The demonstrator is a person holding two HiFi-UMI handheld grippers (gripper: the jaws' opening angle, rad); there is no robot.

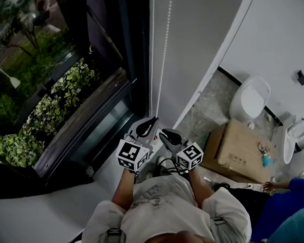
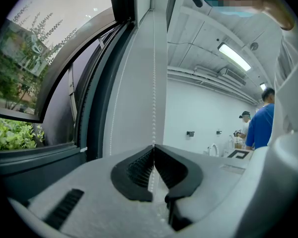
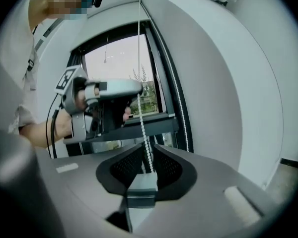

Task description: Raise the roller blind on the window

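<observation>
**Entry: roller blind, cord side**

- Bead chain (image 1: pixel 165 44) of the roller blind: white, two strands, hanging plumb ahead of both sets of jaws, in front of a pale grey panel (image 1: pixel 202 39) just right of the dark window frame (image 1: pixel 134 44). Blind fabric not told apart from that panel.
- Left gripper (image 1: pixel 148 123): pointing level at the chain, jaws pressed together and pinching one strand at their very tips (image 2: pixel 154 147). Strand (image 2: pixel 154 83) rising straight from the tips and showing again lower down between the black ribbed pads (image 2: pixel 139 170). Second strand (image 2: pixel 120 83) free, well left of the jaws, close to the window frame.
- Right gripper (image 1: pixel 168 134): just beside the left one and a little lower, jaws spread (image 3: pixel 148 150). Pinched strand (image 3: pixel 139 58) coming down from the left gripper (image 3: pixel 137 90), above and beyond these jaws, and passing through the gap between the pads, with neither pad pressing on it. Second strand (image 3: pixel 185 113) to the right of the jaws, along the frame.
- Beyond the left jaws, to their left: window pane with a green hedge (image 1: pixel 55 110) outside.
- To the right of the right jaws, on the floor: white toilet (image 1: pixel 251 100) and cardboard box (image 1: pixel 235 148).
- Far right of the left jaws: person in a blue top (image 2: pixel 262 125), under a ceiling strip light (image 2: pixel 233 57).
</observation>
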